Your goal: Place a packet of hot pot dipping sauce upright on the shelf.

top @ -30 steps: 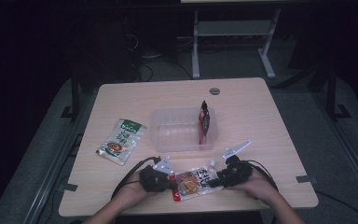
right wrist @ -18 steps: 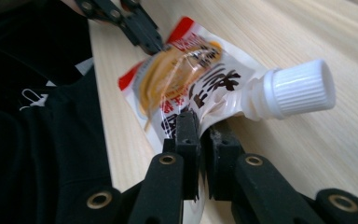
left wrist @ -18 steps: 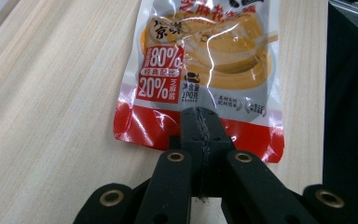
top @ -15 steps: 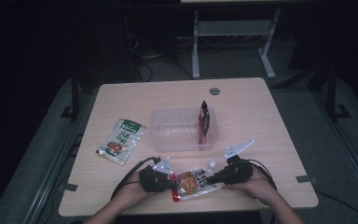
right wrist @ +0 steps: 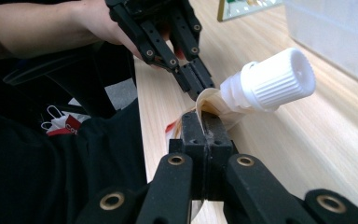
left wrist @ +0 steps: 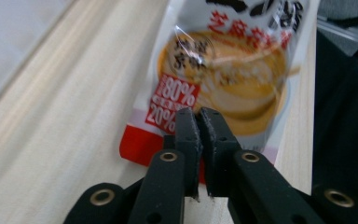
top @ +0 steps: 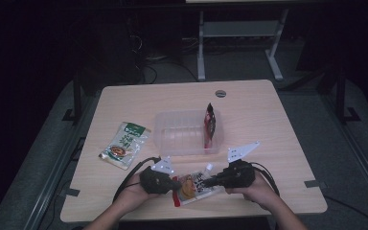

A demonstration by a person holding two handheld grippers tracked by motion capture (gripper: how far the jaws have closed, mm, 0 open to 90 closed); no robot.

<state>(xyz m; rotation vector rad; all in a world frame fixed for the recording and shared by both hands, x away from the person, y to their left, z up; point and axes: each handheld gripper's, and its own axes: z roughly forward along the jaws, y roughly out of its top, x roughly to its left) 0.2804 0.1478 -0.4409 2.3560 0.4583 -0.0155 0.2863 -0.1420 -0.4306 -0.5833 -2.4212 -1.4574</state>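
A spouted food pouch (top: 195, 186) with a red bottom edge and a picture of a tan dish (left wrist: 223, 70) lies near the table's front edge. My left gripper (top: 176, 182) pinches its red bottom edge; the jaws (left wrist: 199, 116) have just been easing open a little, with the edge still between them. My right gripper (top: 207, 181) is shut on the pouch's neck just under the white screw cap (right wrist: 272, 80), which points up and away. The right gripper view also shows the left gripper (right wrist: 196, 84) farther off at the pouch's other end.
A clear plastic tub (top: 182, 139) stands mid-table with a dark red packet (top: 211, 125) upright against its right wall. A green-and-white pouch (top: 124, 144) lies left of it. The wooden table (top: 249, 115) has bare room at the right and back.
The right gripper has closed on the pouch's spout end and lifted it slightly. The left hand has stayed in place.
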